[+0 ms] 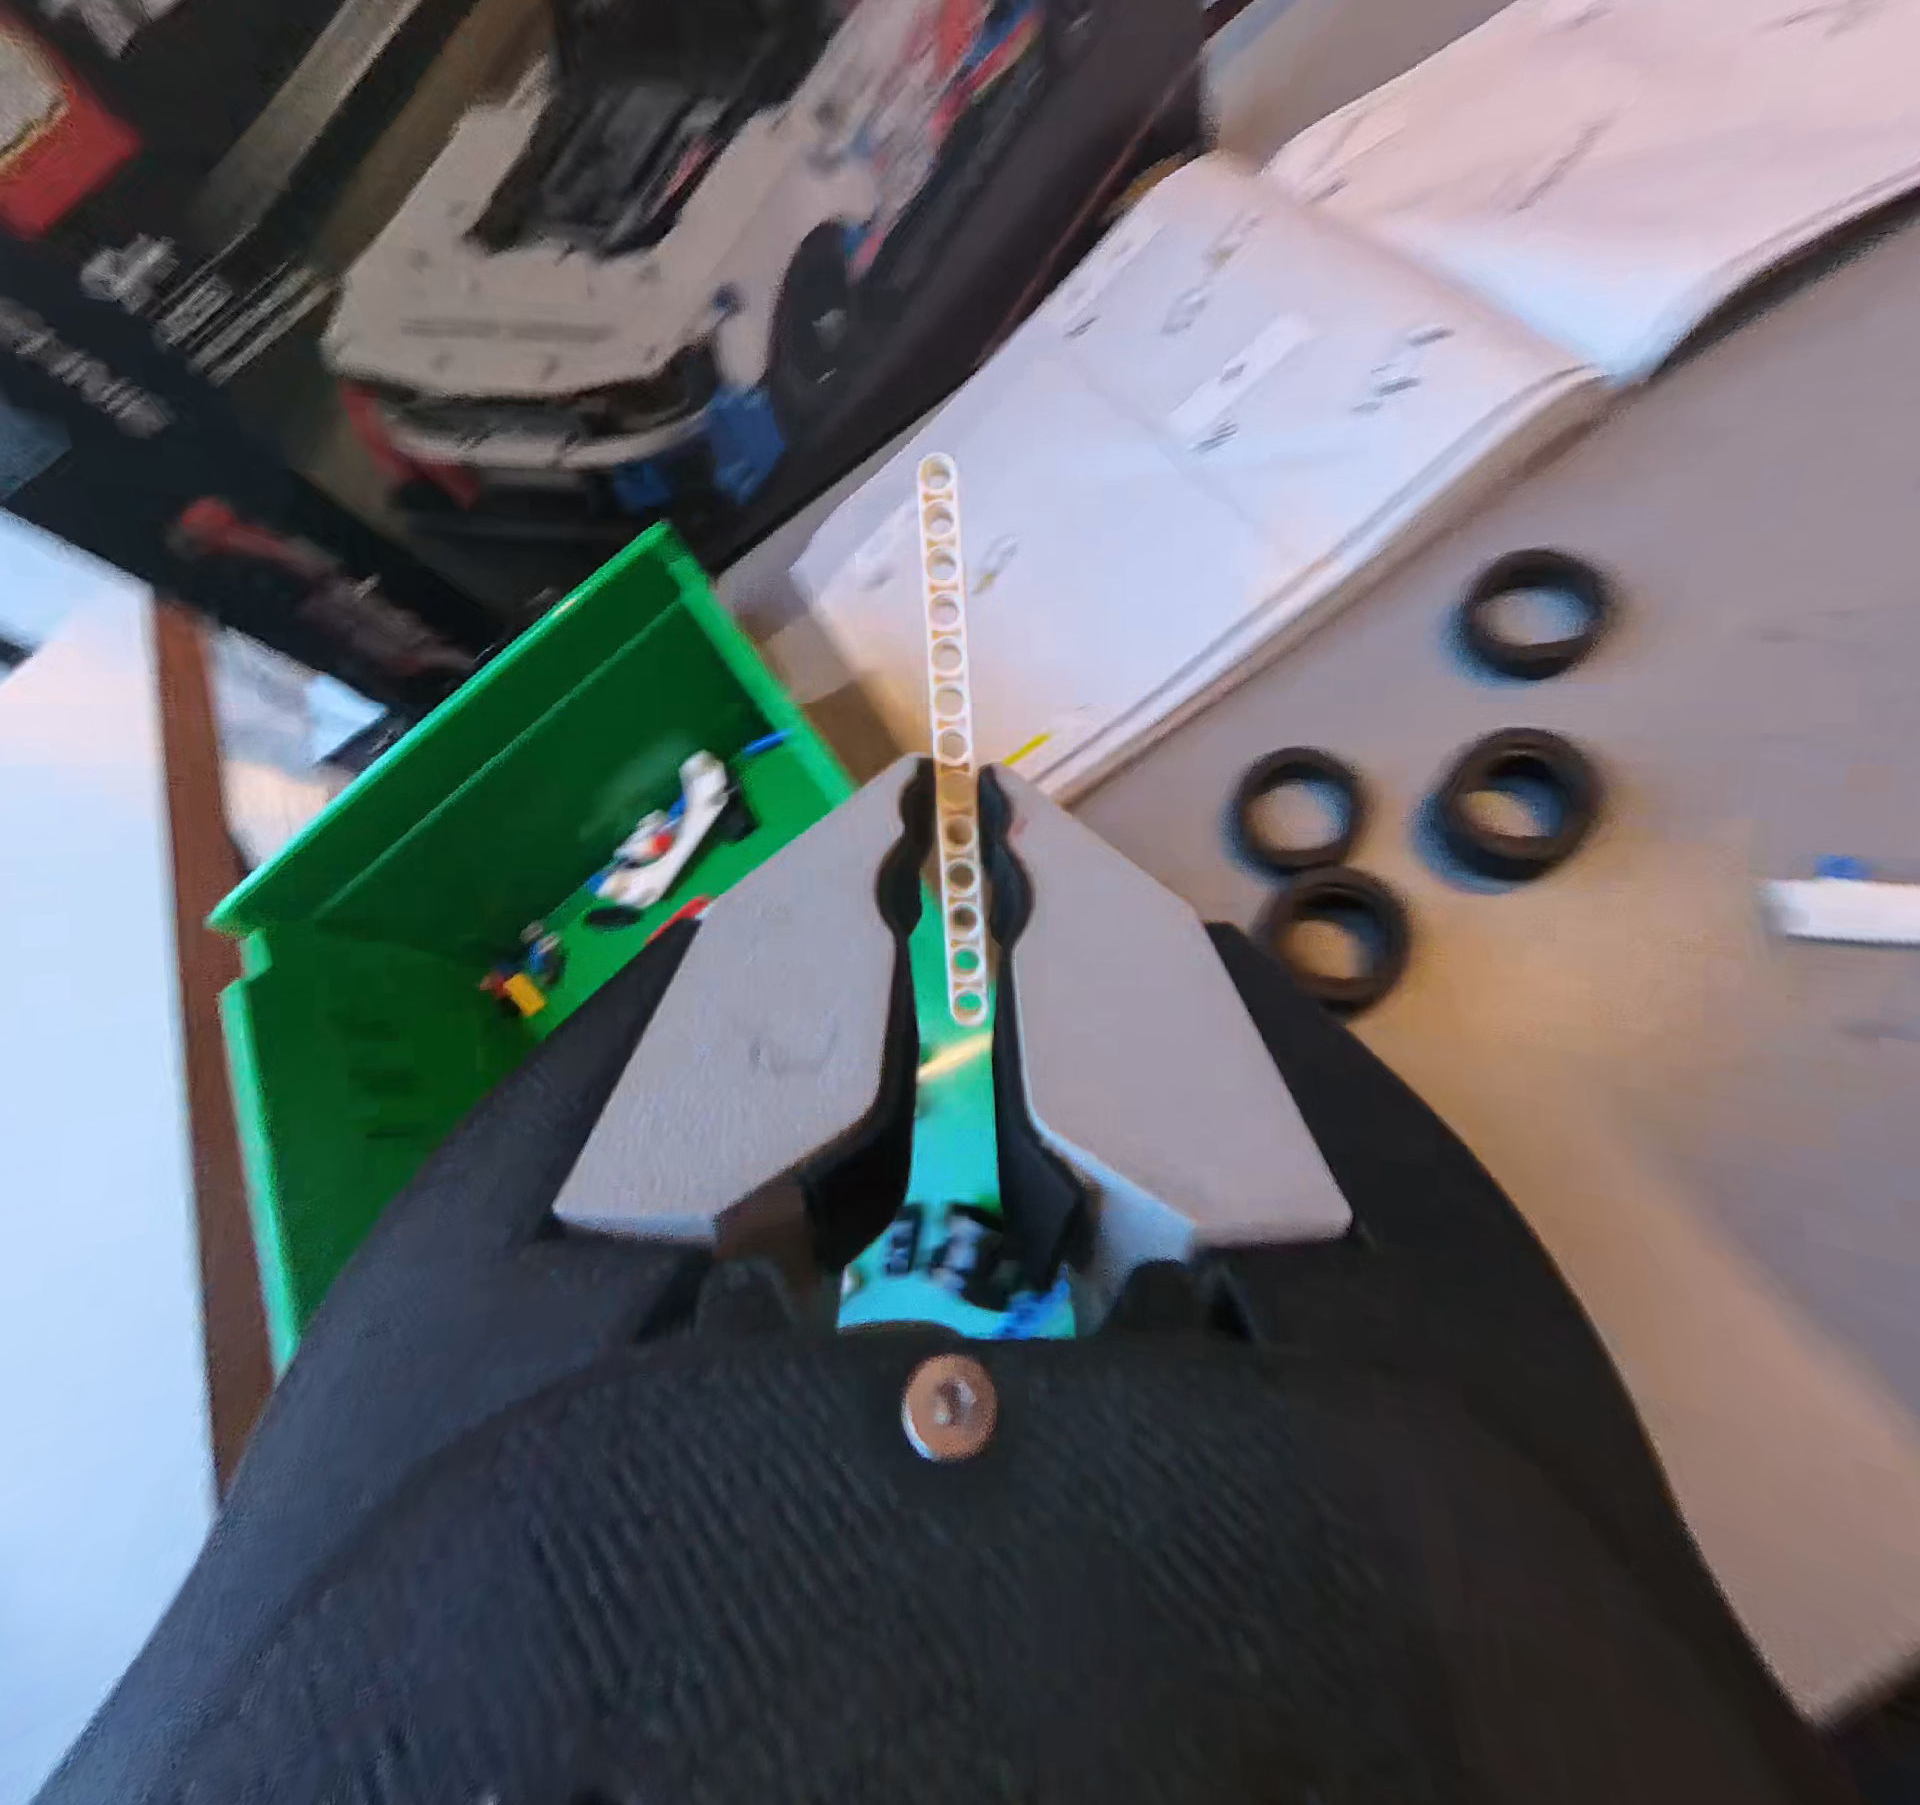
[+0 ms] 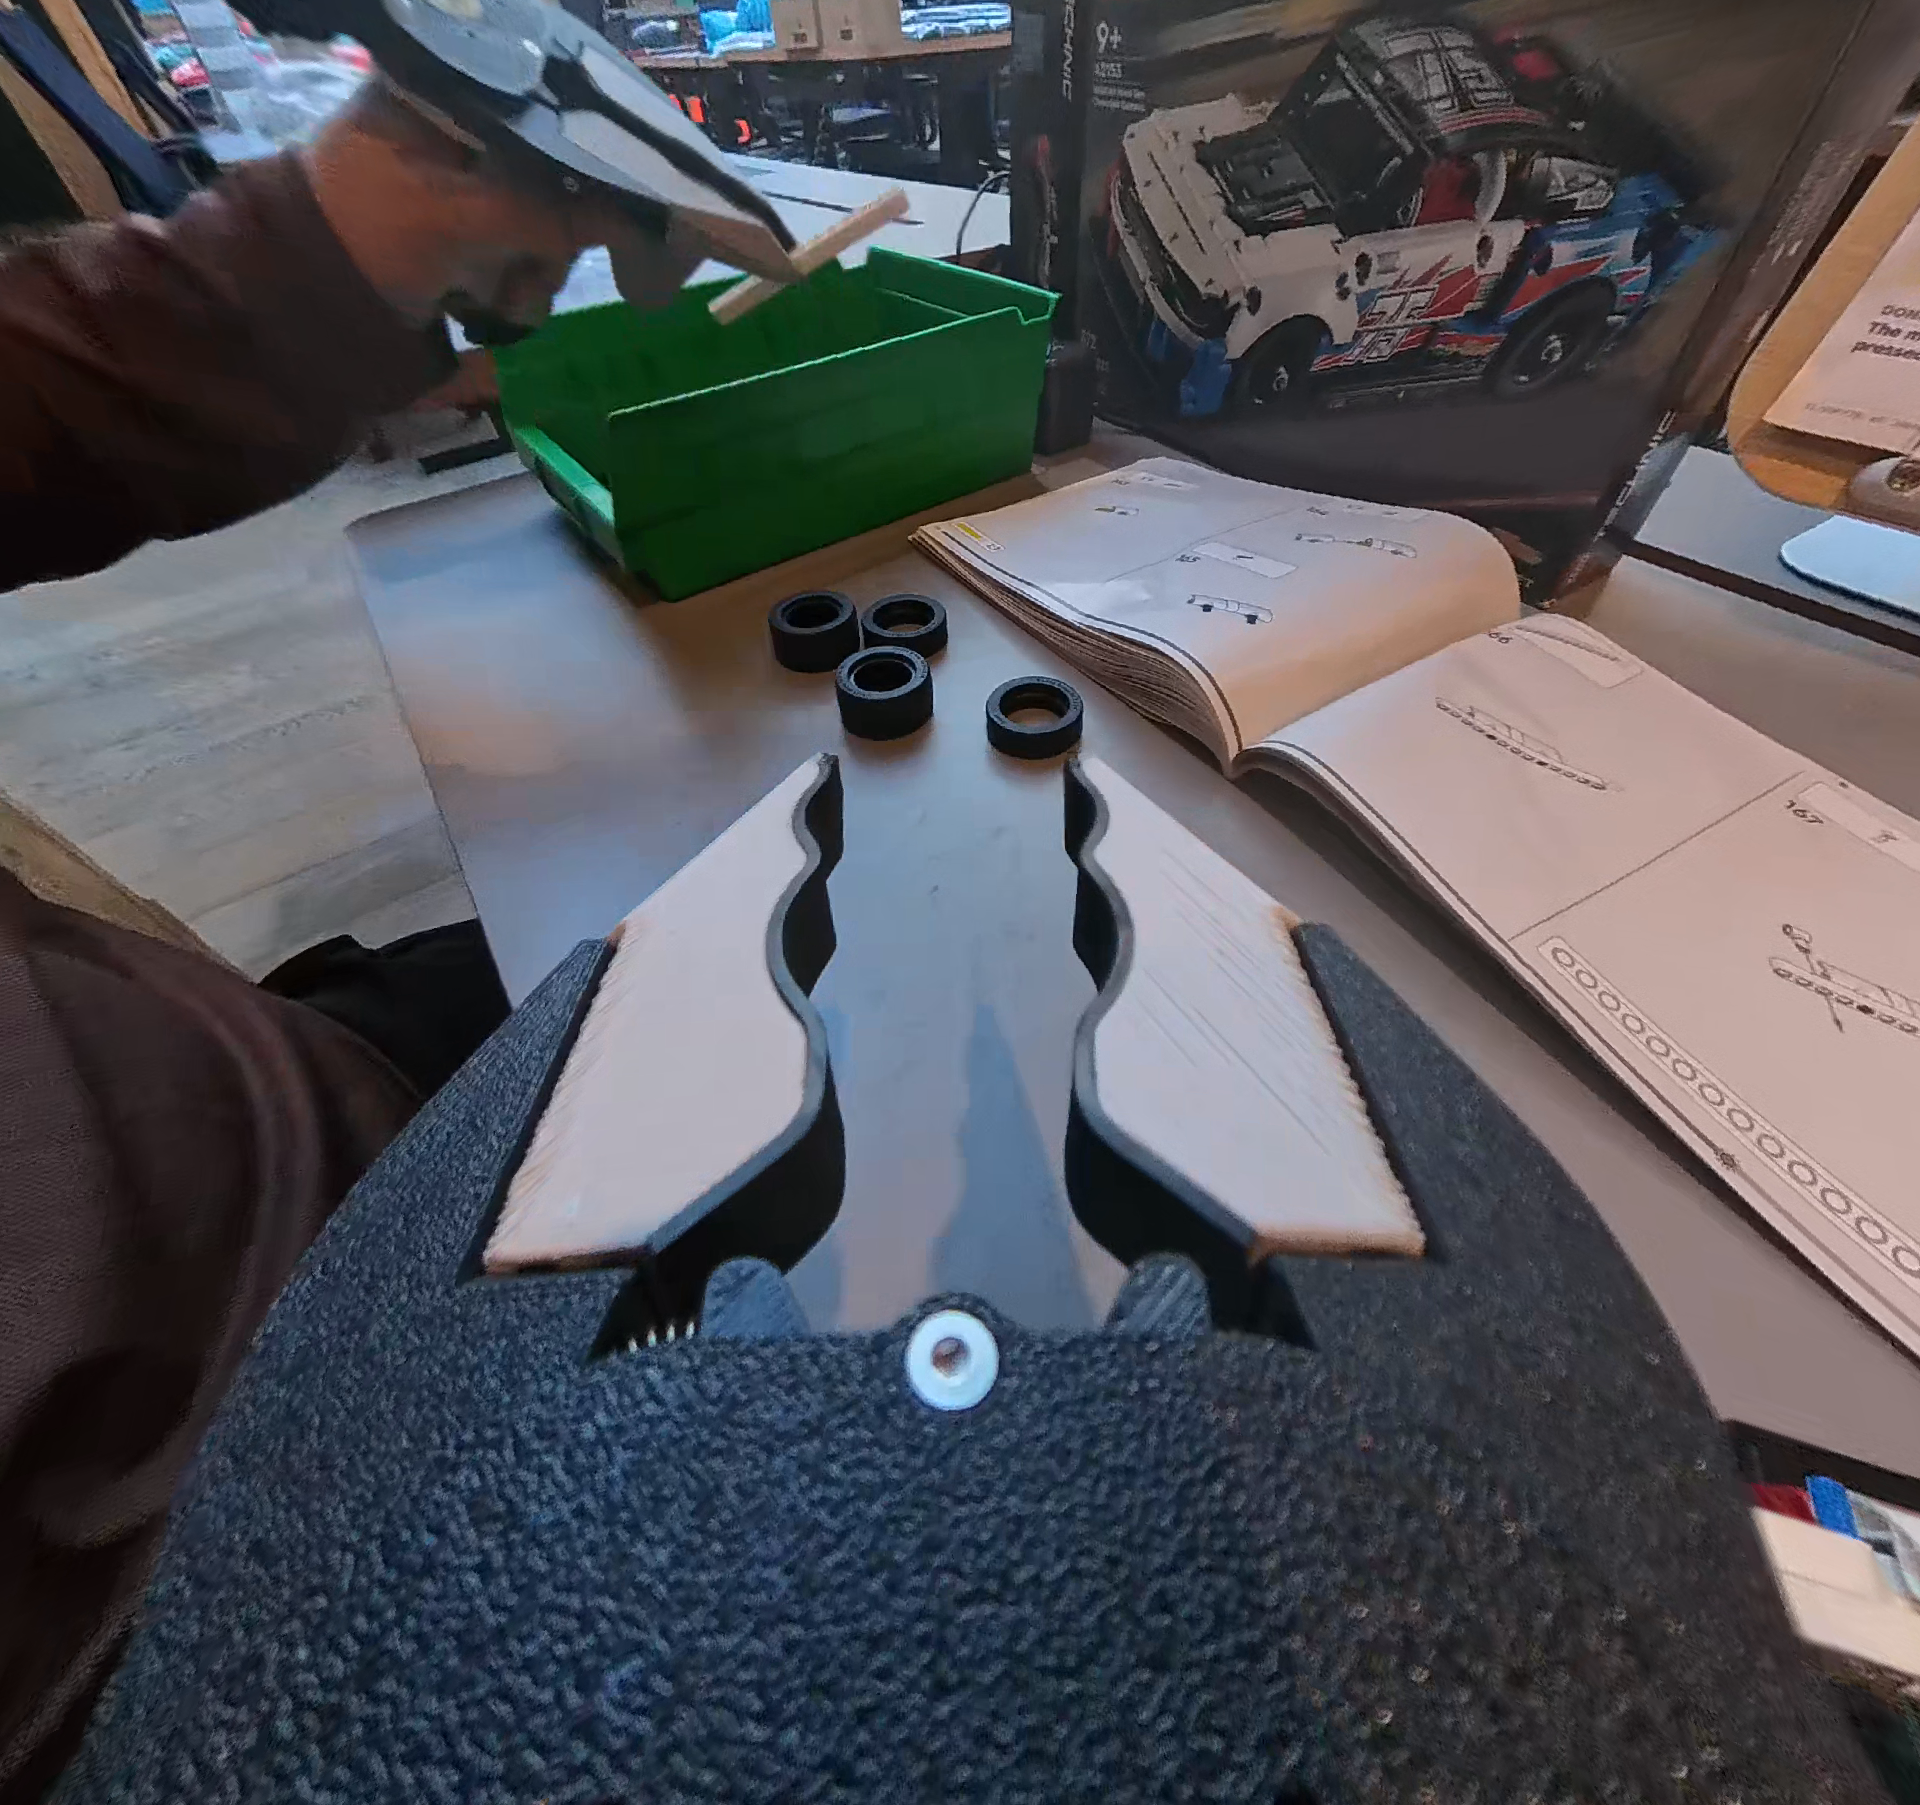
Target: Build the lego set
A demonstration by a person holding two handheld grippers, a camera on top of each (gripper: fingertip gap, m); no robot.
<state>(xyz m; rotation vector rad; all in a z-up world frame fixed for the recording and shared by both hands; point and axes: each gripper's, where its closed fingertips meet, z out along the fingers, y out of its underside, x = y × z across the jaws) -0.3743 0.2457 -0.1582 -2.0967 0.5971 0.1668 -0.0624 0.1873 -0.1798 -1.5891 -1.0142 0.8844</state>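
Left wrist view: left hand-held gripper clamps white beam, long axis running up-frame, apparently above green bin. Right hand-held gripper wide, empty, lower centre.

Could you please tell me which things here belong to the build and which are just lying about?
Build: white beam in left claw, four tyres, green bin, instruction book.
Lying about: set box, right claw open, empty.
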